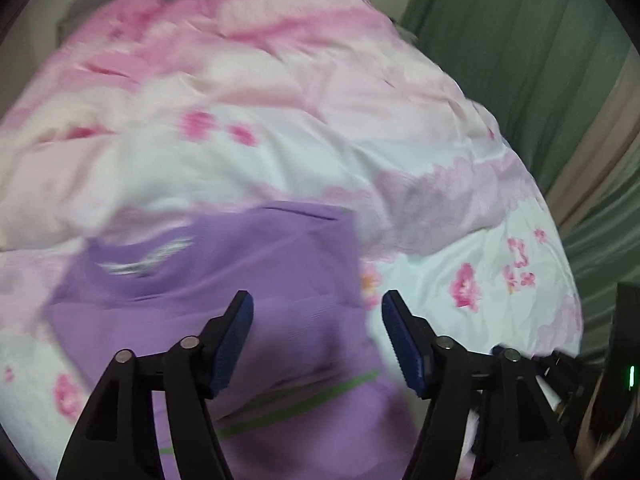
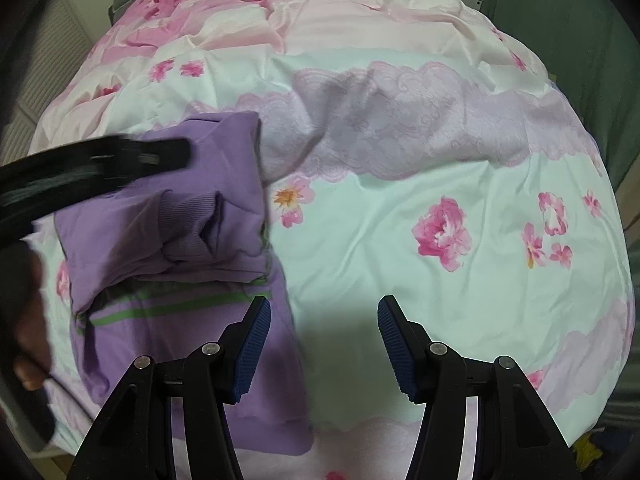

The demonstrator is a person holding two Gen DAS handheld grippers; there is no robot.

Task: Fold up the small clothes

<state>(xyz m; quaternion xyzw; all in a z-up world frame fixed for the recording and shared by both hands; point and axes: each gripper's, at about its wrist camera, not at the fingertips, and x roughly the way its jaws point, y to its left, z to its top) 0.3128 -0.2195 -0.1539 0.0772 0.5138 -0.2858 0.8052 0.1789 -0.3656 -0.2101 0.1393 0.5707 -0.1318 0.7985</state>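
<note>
A purple garment (image 1: 280,264) with green stripes (image 2: 180,308) lies partly folded on a flowered bed cover (image 2: 400,208). A ribbed cuff (image 2: 188,216) rests on top of the fold. My left gripper (image 1: 317,298) hovers open just above the garment; its blue pads grip nothing. In the right wrist view its black body is a blurred bar (image 2: 120,160) over the garment's far side, and a person's hand (image 2: 24,320) shows at the left edge. My right gripper (image 2: 322,302) is open at the garment's right edge, mostly over bare cover, and holds nothing.
The pink, white and mint cover is rumpled towards the far end (image 2: 280,20). Green curtains (image 1: 520,60) hang to the right of the bed. A white louvred panel (image 2: 52,60) stands at the left. A black device with a green light (image 1: 628,360) sits at the lower right.
</note>
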